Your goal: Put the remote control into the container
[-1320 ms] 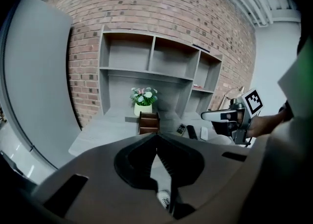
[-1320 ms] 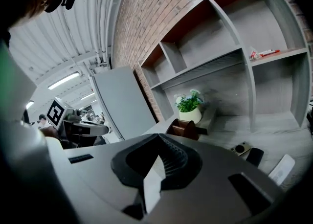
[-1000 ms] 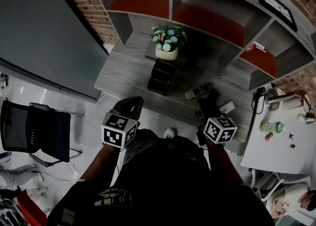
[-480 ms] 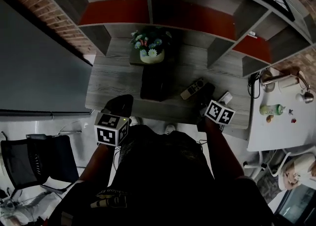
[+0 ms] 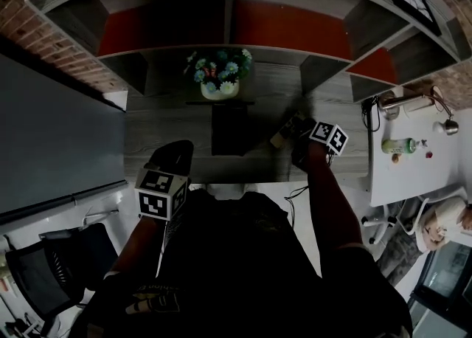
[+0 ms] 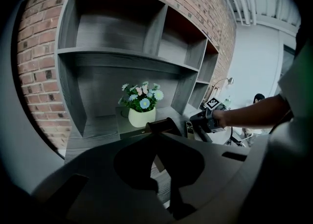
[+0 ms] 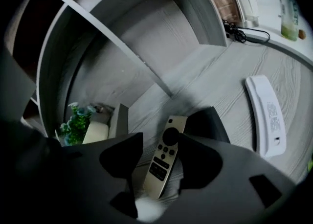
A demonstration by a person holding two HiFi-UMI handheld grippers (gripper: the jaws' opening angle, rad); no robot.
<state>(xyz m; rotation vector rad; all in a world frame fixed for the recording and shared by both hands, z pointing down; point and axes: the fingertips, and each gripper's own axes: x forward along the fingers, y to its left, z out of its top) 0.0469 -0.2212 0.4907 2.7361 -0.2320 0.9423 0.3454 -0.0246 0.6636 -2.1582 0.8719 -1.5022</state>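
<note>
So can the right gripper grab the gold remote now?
Probably yes. The right gripper has just been opening its jaws, and the gold remote lies between them on the desk, with nothing covering it.

free: desk left of container; obstacle: flower pot just behind container
</note>
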